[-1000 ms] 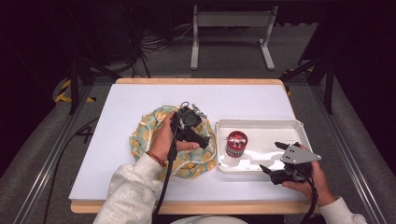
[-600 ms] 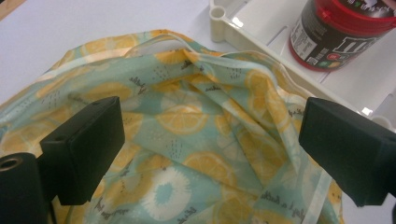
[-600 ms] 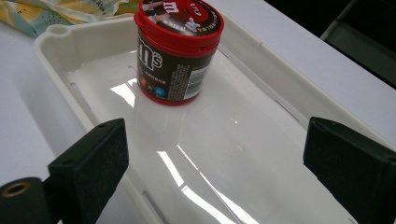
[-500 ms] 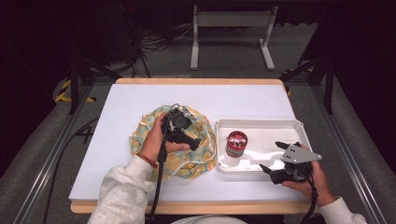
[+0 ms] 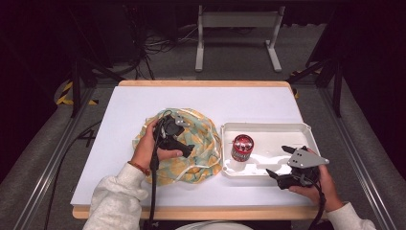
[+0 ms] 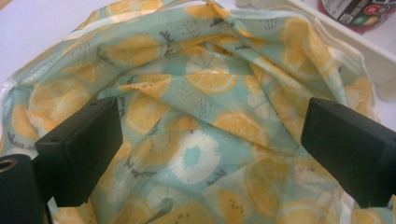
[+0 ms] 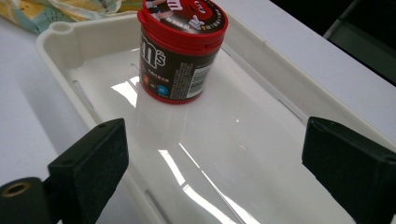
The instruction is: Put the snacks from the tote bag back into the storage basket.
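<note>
High view: left gripper [image 5: 178, 140] has shifted a little left and nearer over the crumpled lemon-print cloth [image 5: 201, 143], mid-worktop; right gripper [image 5: 286, 165] unchanged at the near right edge of the white tray [image 5: 268, 130].

Left gripper view: jaws wide, cloth folds [image 6: 205, 102] directly below, nothing pinched. Likely lining up a grasp.

Right gripper view: jaws wide, empty; red-lidded candy jar [image 7: 180, 51] upright at the tray's [image 7: 243, 140] left end.

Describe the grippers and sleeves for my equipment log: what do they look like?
Both grippers, left and right, are black with blocky rectangular jaw pads. A grey three-cornered plate tops the right one. A black cable trails from the left. The person wears pale grey sleeves and a reddish wristband.
</note>
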Demonstrator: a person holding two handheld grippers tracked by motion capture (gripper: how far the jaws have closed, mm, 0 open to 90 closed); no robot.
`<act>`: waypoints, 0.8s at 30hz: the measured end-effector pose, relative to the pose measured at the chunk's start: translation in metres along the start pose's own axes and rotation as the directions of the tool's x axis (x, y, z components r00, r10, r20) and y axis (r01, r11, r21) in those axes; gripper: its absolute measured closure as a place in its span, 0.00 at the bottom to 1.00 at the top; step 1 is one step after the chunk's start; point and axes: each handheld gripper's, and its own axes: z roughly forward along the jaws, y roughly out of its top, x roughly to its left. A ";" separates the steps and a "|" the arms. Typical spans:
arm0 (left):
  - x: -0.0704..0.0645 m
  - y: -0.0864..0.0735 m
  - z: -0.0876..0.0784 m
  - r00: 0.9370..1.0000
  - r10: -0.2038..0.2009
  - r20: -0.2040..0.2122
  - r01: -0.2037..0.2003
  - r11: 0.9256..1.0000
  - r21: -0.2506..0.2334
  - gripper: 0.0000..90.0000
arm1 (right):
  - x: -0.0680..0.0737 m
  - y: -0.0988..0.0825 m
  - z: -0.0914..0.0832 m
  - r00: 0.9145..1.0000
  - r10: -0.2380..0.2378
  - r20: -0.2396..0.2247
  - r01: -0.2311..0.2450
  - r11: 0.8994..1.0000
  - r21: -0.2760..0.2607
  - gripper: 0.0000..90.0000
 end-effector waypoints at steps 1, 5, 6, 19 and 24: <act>0.001 -0.002 -0.001 1.000 -0.003 -0.004 0.003 1.000 -0.009 0.07 | 0.000 0.000 0.000 1.000 -0.001 -0.002 0.001 1.000 0.002 0.09; 0.005 -0.010 -0.003 1.000 -0.010 0.005 0.011 0.999 -0.032 0.07 | 0.000 0.000 0.001 1.000 -0.003 -0.004 0.004 1.000 0.006 0.09; 0.006 -0.011 -0.004 1.000 -0.012 0.000 0.012 0.999 -0.036 0.07 | 0.001 0.000 0.001 1.000 -0.005 -0.004 0.005 1.000 0.006 0.09; 0.012 -0.035 -0.016 0.999 0.029 -0.046 -0.030 0.999 -0.030 0.07 | 0.001 0.000 0.001 1.000 -0.002 -0.004 0.002 1.000 0.004 0.09; 0.015 -0.044 -0.019 0.998 0.035 -0.060 -0.037 0.999 -0.028 0.07 | 0.001 0.000 0.001 1.000 -0.005 -0.004 0.005 1.000 0.006 0.09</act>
